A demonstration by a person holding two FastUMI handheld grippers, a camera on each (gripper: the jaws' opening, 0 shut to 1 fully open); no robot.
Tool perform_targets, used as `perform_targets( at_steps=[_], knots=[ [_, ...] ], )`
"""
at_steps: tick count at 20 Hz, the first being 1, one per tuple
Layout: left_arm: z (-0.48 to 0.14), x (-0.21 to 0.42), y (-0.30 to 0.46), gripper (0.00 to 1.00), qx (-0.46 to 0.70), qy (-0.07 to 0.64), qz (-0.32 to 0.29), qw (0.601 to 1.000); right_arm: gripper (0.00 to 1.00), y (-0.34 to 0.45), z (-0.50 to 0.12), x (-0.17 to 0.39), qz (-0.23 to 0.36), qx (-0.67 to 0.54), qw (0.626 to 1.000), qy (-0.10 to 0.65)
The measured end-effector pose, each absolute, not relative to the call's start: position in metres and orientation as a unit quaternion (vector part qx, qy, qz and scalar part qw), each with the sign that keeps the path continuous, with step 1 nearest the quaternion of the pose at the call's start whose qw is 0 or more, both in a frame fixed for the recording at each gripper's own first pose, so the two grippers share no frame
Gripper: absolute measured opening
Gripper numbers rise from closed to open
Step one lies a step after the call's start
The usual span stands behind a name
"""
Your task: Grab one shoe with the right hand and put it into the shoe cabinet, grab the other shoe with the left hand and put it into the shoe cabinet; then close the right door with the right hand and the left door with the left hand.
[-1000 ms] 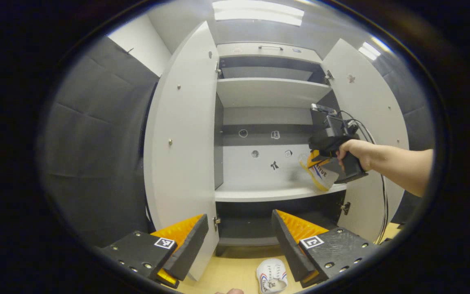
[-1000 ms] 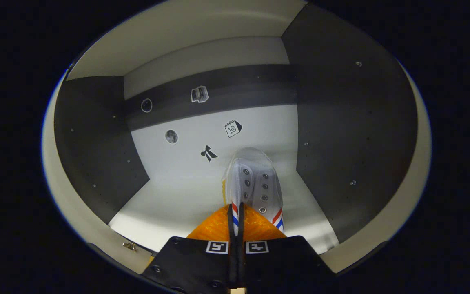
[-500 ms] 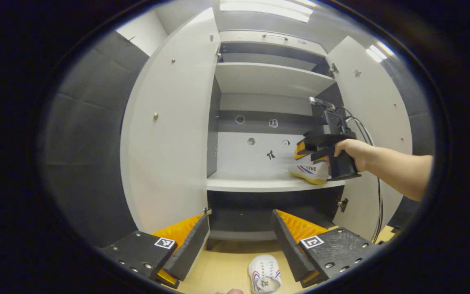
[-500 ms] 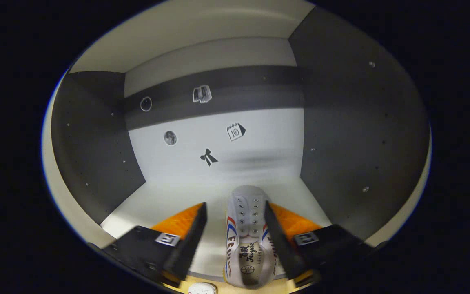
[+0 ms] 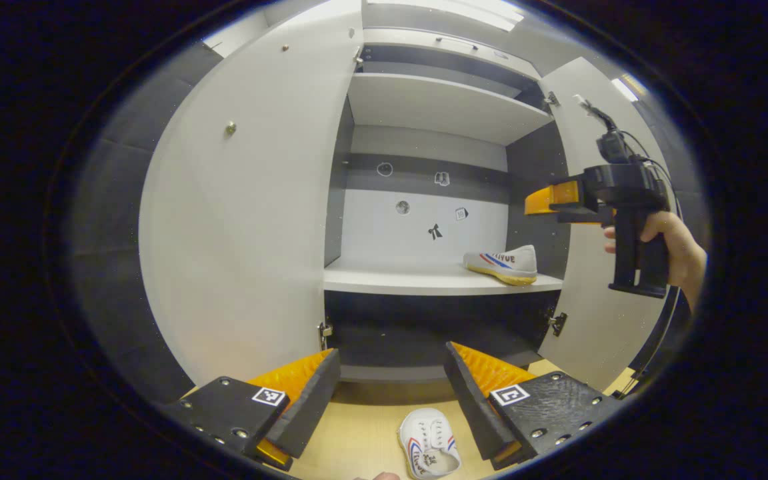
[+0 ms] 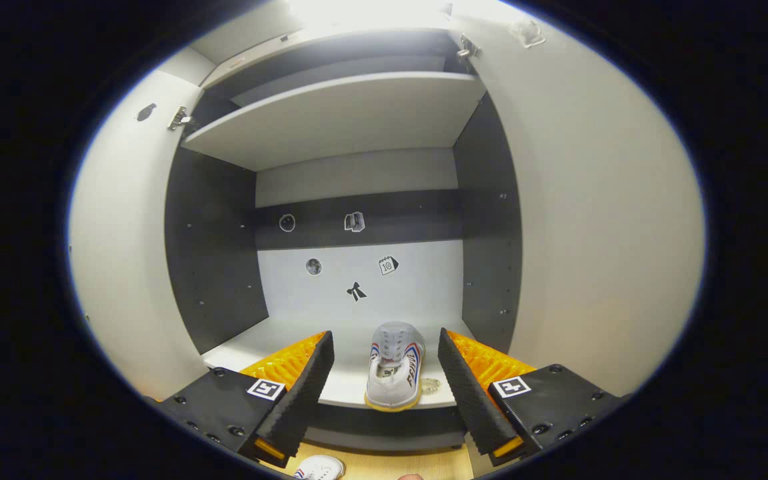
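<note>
The shoe cabinet (image 5: 437,107) stands open, with both doors swung wide. The left door (image 5: 237,220) is a big white board at about 9 o'clock in the left gripper view, and the right door (image 5: 597,313) stands at about 3 o'clock, partly hidden behind a hand (image 5: 674,247) and the black handle it grips. Nothing stands between the doors and the shelves.

On the middle shelf (image 5: 424,283) sits one white shoe (image 5: 504,263) with red and blue stripes and a yellow sole, near the shelf's right end, close to the dark side wall. In the right gripper view the same shoe (image 6: 394,367) points its toe at the back wall, its heel at the shelf's front edge. Small stickers (image 6: 356,291) dot the back wall (too small to make out well). The shelf above (image 6: 331,117) holds nothing I can see.

The right gripper (image 5: 544,200) is held up in the air near 2 o'clock, well apart from the shoe, and its fingers (image 6: 471,373) are spread wide with nothing between them but air.

The other shoe (image 5: 429,450) lies on the wooden floor (image 5: 357,440) at 6 o'clock, and its heel end is cut off at the bottom. The left gripper (image 5: 391,393) hangs above it with its fingers (image 5: 307,400) spread open, touching nothing. The lowest part of the cabinet is dark and hard to see into.
</note>
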State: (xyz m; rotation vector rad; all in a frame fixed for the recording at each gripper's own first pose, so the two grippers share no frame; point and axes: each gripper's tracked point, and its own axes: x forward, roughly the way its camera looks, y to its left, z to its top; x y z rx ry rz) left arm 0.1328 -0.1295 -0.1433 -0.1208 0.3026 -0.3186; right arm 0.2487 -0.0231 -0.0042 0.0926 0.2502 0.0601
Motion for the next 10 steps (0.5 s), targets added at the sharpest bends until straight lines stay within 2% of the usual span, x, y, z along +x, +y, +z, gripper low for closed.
perform_targets(
  at_steps=[3, 6, 7, 10],
  knots=[
    [-0.158, 0.133, -0.138, 0.95, -0.050, 0.159, -0.173, 0.971, 1.00, -0.029, 0.000, 0.208, 0.026, 0.033, 0.994, 0.104],
    [-0.180, 0.132, -0.148, 0.95, -0.037, 0.177, -0.188, 0.966, 0.97, -0.034, -0.006, 0.162, 0.021, 0.026, 0.995, 0.091],
    [-0.189, 0.131, -0.152, 1.00, -0.034, 0.183, -0.192, 0.964, 0.97, -0.036, -0.009, 0.148, 0.018, 0.020, 0.996, 0.087],
    [-0.222, 0.126, -0.162, 0.97, -0.030, 0.215, -0.202, 0.955, 0.97, -0.046, -0.018, 0.116, 0.004, -0.003, 0.997, 0.079]
  ],
)
